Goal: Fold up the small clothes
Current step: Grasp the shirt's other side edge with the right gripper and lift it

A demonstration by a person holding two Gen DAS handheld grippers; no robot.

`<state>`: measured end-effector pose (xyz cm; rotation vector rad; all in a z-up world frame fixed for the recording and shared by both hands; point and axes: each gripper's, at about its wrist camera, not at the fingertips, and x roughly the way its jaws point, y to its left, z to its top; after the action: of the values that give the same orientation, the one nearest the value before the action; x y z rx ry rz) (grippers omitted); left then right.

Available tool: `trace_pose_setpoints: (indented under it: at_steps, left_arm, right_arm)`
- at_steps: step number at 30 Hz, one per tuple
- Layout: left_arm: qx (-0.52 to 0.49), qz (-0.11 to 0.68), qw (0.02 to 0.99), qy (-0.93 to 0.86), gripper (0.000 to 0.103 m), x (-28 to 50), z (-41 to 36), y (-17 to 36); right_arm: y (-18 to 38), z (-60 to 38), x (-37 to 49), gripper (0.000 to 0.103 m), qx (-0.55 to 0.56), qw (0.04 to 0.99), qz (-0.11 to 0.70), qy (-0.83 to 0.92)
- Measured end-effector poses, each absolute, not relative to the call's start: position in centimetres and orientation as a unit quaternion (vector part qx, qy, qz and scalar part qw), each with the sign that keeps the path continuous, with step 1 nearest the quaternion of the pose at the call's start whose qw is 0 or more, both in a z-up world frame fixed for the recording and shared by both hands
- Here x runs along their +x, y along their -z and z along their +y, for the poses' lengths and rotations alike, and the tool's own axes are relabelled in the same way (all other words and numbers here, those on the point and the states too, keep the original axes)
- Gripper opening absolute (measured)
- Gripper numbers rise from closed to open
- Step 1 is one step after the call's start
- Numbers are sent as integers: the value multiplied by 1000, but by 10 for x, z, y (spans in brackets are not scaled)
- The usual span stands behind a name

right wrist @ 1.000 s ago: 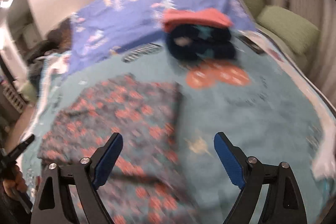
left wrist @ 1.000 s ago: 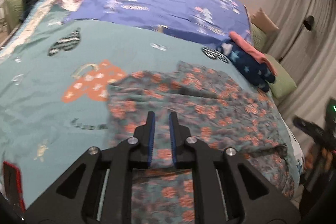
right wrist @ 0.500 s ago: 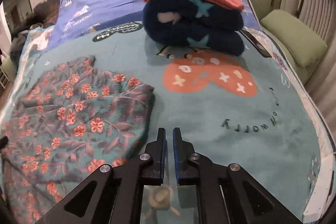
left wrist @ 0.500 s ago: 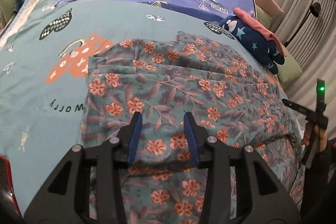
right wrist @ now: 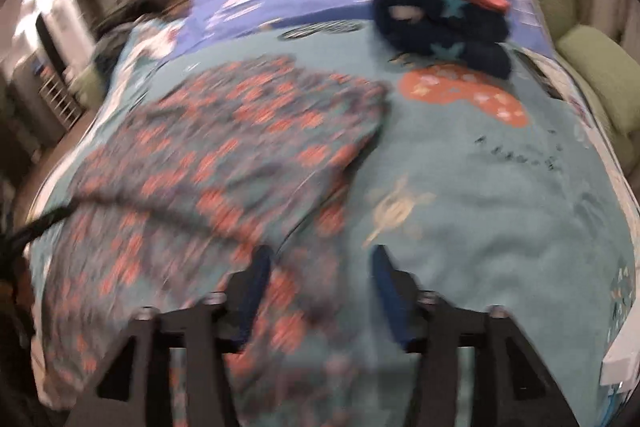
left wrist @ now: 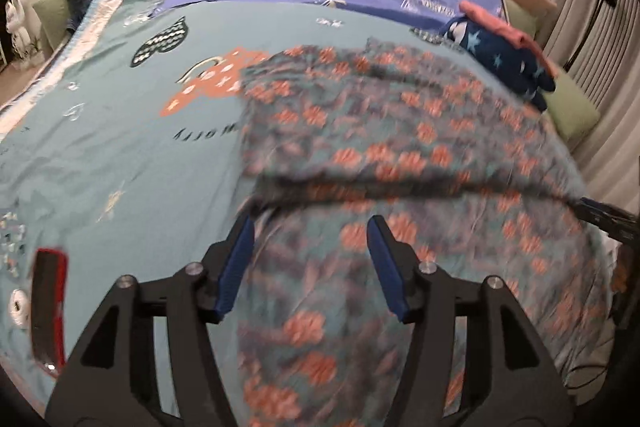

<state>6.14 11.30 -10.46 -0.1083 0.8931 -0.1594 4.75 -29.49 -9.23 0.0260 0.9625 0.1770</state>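
Both claws, the left claw (left wrist: 310,263) and the right claw (right wrist: 320,287), are opening with nothing pinched now, so the flowery cloth (left wrist: 400,131) lies loose on the teal blanket (left wrist: 120,147), folded over, ready for another fold.

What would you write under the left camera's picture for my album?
Left tongs, jaws opening, over the flowery garment on the teal blanket.

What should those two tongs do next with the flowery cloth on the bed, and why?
Probably lower both and pinch the near edge. The floral garment lies spread on the teal blanket, unfolded apart from one crease across it. The left tongs and right tongs are both opening over its near part, gripping nothing yet. The folded navy star bundle sits apart.
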Motion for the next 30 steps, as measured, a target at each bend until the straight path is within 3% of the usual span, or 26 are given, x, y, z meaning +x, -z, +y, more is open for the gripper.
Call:
trace_pose_setpoints:
  at_steps: [3,10,20,21,24,25,26,30]
  left_arm:
    - [-34,448,891,66,60,51,115,119]
    - [-77,437,893,75,60,14,128,107]
    - [-54,396,914,74,61,-40,130,86]
    - [-59,394,914,74,61,-43,131,85]
    - [-63,391,915,74,61,-48,131,82]
    - [-59,389,916,72,61,-50,131,81]
    - [-55,387,918,70,61,-52,132,80]
    - [-55,378,922,61,61,-58,138,73]
  right_arm:
    - [107,-295,33,63,-52,876,480,-18]
    - [86,-347,-27,63,85,889,450,-21]
    - [98,-327,-80,63,92,884,447,-98]
    - [101,-326,-80,60,93,885,445,-101]
    - [102,-322,-77,33,95,886,440,-115]
    - [101,-321,-78,11,89,890,434,-107]
    - [96,-320,-79,4,76,898,424,-94]
    - [65,-320,-92,4,77,925,360,-91]
